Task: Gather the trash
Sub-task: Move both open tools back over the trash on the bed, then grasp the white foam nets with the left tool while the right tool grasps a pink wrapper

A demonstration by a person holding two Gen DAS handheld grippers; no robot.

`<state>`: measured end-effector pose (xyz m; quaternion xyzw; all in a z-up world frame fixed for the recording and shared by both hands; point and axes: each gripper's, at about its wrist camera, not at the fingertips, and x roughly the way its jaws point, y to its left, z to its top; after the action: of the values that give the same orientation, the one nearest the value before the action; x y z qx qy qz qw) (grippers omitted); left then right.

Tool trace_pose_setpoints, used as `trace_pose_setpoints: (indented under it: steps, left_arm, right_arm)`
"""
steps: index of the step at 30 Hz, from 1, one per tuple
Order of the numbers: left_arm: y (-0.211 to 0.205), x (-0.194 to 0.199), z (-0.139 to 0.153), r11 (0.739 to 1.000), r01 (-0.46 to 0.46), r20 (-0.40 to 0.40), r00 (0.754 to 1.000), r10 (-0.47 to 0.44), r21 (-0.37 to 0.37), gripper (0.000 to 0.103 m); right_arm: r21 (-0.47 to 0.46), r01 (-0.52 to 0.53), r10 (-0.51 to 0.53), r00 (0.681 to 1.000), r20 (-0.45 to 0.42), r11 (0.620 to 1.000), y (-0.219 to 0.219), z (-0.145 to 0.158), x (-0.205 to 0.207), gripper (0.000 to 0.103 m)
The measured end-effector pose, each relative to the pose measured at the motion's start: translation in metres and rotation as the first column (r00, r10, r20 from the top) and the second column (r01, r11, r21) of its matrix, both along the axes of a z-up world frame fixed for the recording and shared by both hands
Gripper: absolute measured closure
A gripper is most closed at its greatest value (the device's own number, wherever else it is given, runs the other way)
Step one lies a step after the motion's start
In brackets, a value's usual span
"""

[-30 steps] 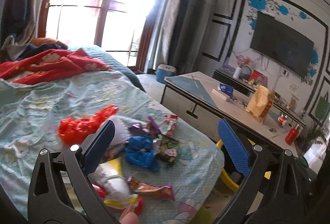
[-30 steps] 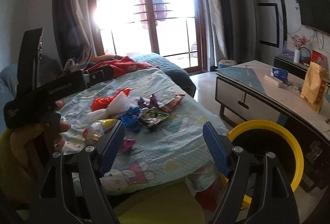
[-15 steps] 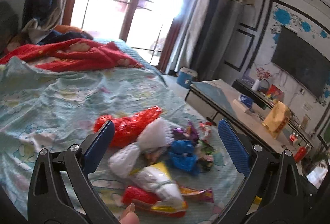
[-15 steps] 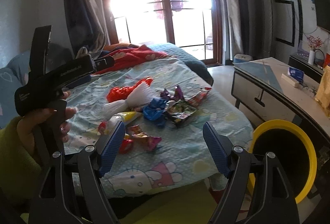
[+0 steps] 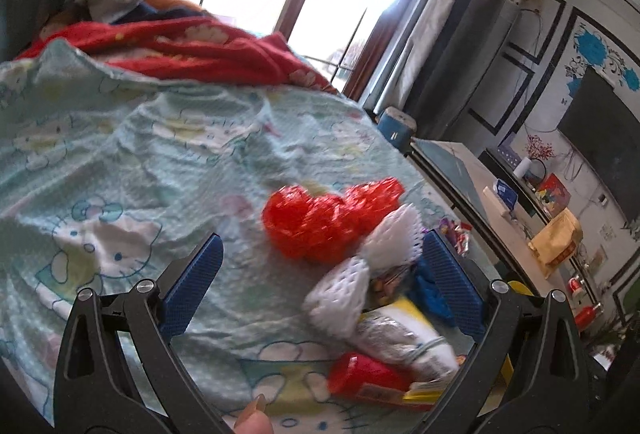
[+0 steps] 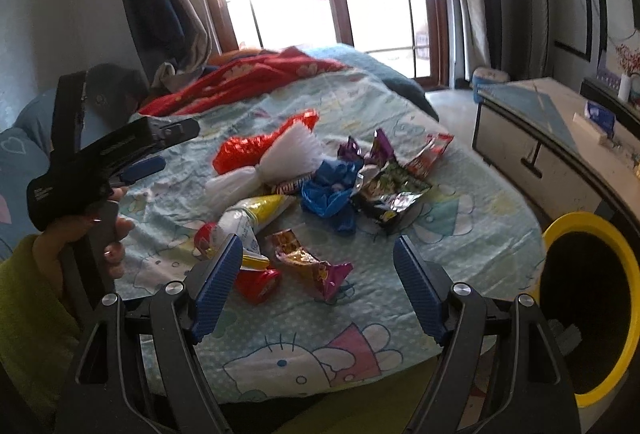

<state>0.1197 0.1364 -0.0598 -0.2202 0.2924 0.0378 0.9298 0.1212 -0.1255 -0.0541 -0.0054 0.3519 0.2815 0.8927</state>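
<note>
Trash pile (image 6: 320, 186) lies mid-bedspread (image 6: 460, 234); its white foam net (image 5: 372, 266) runs lengthwise toward the window. Left gripper (image 5: 324, 282) and right gripper (image 6: 316, 290) both gape, empty.

No text, label or brand can be read: print on the crumpled snack wrappers (image 6: 390, 190) ahead of the right hand-held gripper (image 6: 316, 286) is too blurred.

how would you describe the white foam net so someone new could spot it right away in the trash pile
Look at the bed with the pale blue cartoon sheet, where a heap of wrappers lies mid-bed. At the heap's far left, the white foam net lies against the red mesh bag. It is the only pure white, ribbed, fanned-out piece; its neighbours are glossy printed wrappers and crumpled blue plastic.
</note>
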Motion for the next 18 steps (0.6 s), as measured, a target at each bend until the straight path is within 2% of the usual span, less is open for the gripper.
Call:
trace_pose_setpoints:
  steps: [2, 8, 15, 17, 18]
  left_arm:
    - [0.005, 0.002, -0.007, 0.999, 0.014, -0.019, 1.0, -0.014, -0.029, 0.019]
    - [0.001, 0.011, -0.028, 0.988, 0.085, -0.061, 0.994, -0.094, -0.129, 0.034]
    - [0.0, 0.017, -0.049, 0.974, 0.113, -0.106, 0.985, -0.136, -0.198, 0.043]
    - [0.0, 0.018, -0.052, 0.971, 0.116, -0.116, 0.983, -0.142, -0.207, 0.045]
    - [0.0, 0.018, -0.053, 0.971, 0.116, -0.119, 0.983, -0.143, -0.209, 0.046]
  right_arm:
    - [-0.001, 0.006, -0.006, 1.0, -0.022, 1.0, 0.003, -0.007, 0.004, 0.028]
    - [0.014, 0.018, -0.017, 0.997, -0.08, 1.0, 0.001, -0.022, 0.01, 0.038]
    - [0.042, 0.008, -0.001, 0.987, -0.161, 0.999, 0.001, -0.039, 0.021, 0.057]
    - [0.046, -0.004, 0.012, 0.984, -0.177, 0.999, 0.002, -0.043, 0.023, 0.064]
    - [0.047, -0.009, 0.017, 0.983, -0.182, 0.999, 0.002, -0.045, 0.022, 0.071]
